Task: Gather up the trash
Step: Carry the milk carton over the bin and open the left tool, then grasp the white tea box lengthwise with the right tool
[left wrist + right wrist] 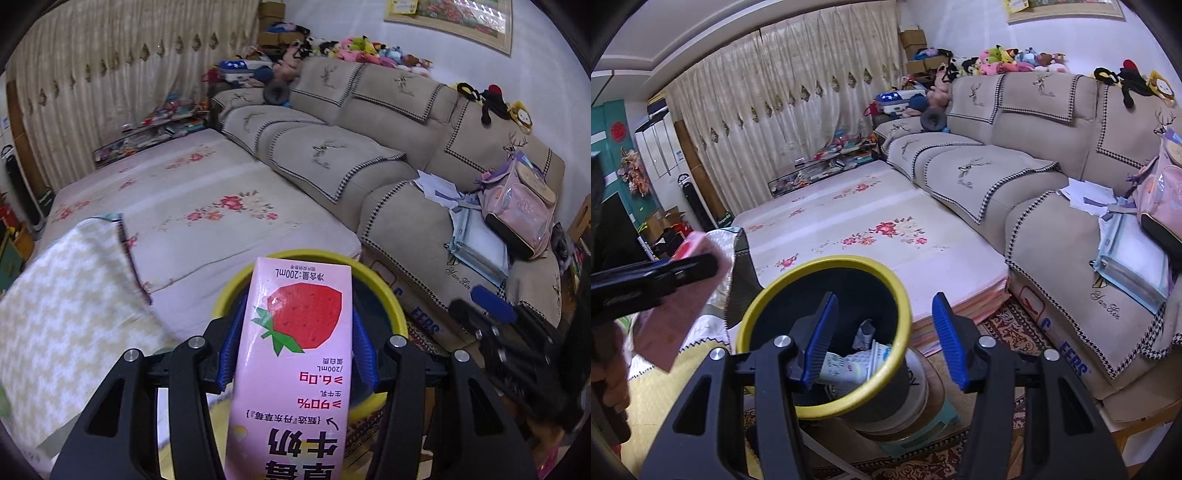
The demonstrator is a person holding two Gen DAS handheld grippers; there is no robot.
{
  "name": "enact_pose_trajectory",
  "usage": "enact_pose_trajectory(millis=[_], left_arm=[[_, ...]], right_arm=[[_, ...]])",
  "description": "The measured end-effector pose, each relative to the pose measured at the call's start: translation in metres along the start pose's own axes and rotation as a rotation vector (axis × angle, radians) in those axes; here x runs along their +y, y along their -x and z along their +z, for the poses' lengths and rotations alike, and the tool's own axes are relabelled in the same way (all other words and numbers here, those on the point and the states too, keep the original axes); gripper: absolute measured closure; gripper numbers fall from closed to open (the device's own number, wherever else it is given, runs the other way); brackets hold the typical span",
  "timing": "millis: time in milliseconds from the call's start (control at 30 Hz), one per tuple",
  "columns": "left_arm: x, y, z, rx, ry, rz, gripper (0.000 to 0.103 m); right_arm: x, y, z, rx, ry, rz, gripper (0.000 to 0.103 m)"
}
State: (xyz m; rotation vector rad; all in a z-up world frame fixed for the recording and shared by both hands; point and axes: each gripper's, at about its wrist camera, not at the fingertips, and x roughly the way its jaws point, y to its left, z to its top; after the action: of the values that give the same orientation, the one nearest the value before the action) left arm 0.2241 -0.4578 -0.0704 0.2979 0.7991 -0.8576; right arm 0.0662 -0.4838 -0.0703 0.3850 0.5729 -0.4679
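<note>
So the left gripper [295, 347] has its blue pads [231, 354] clamped on both sides of a pink strawberry milk carton [295, 354], which is upside down in the left wrist view, print inverted, with the far end of the box poking out past the fingertips. Right behind that carton you can see the yellow rim of the trash bin [388, 295], so the carton hangs above or just in front of the bin's mouth, can't say exactly which. The right gripper [884, 336] has its fingers apart with nothing between them, and it's hovering over the same trash bin [827, 400], a dark bucket with a yellow rim. Inside there's already crumpled paper and a white wrapper [857, 363]. The bin sits on a patterned rug [1008, 332], next to a low mattress with a flower print [871, 229], and a beige sofa [1049, 206] runs along the right with a pink backpack [1161, 206] on it.
</note>
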Motion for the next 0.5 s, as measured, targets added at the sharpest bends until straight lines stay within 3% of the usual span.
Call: enact_pose_trajectory(millis=[133, 167, 200, 267, 400, 500], left_arm=[[-0.008, -0.033, 0.011, 0.021, 0.003, 0.004, 0.05], [-0.009, -0.04, 0.013, 0.023, 0.009, 0.012, 0.048], [-0.009, -0.044, 0.016, 0.019, 0.013, 0.016, 0.038], [-0.006, -0.047, 0.021, 0.002, 0.014, 0.028, 0.035], [-0.004, -0.024, 0.022, -0.033, 0.024, 0.034, 0.035], [0.005, 0.018, 0.007, -0.081, 0.035, 0.044, 0.034]], right_arm=[[-0.008, -0.001, -0.001, 0.005, -0.007, -0.006, 0.052], [-0.008, -0.001, -0.002, 0.006, -0.007, -0.008, 0.051], [-0.009, -0.002, -0.002, 0.008, -0.009, -0.008, 0.051], [-0.01, -0.002, -0.002, 0.009, -0.012, -0.005, 0.049], [-0.005, -0.002, -0.003, 0.013, -0.002, 0.006, 0.049], [0.0, -0.004, -0.004, 0.02, 0.015, 0.019, 0.049]])
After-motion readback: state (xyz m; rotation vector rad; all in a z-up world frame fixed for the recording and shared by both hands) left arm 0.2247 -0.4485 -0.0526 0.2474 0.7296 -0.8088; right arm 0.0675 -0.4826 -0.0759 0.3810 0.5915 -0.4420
